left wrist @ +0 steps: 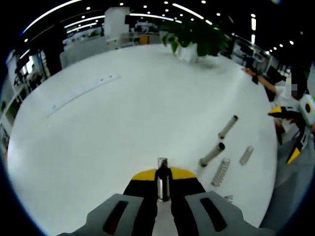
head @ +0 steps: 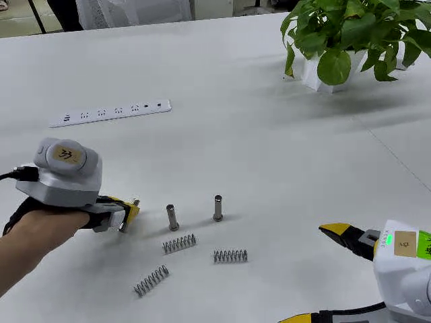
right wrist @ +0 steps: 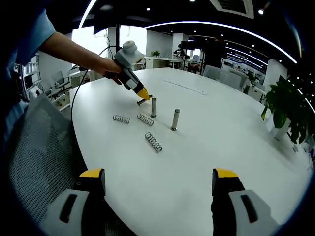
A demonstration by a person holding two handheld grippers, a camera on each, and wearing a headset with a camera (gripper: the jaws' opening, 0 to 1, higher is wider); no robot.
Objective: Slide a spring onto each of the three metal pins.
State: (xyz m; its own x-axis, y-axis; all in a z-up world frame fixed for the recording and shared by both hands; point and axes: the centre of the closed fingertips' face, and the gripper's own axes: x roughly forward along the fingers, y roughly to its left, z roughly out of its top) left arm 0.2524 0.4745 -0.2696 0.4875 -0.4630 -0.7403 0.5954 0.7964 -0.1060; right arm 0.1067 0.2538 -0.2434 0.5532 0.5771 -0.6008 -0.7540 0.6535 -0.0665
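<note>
Metal pin [left wrist: 162, 186] clamped between the closed jaws of the left tool [head: 129, 210], apparently slightly tilted. Beside that tool stand a second pin [head: 172, 217] and a third pin [head: 217, 207]. Three springs [head: 179, 243] lie loose on the worktop [head: 269, 148] between the tools. The right tool [right wrist: 158, 174] is spread wide and holds nothing. Far beyond it, a white pot [head: 315, 75] holds a plant [head: 350, 27].

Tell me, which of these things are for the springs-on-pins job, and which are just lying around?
For the job:
- pin held in the left gripper
- two standing pins
- three springs lying on the table
- right gripper, open

Just lying about:
- power strip
- potted plant
</note>
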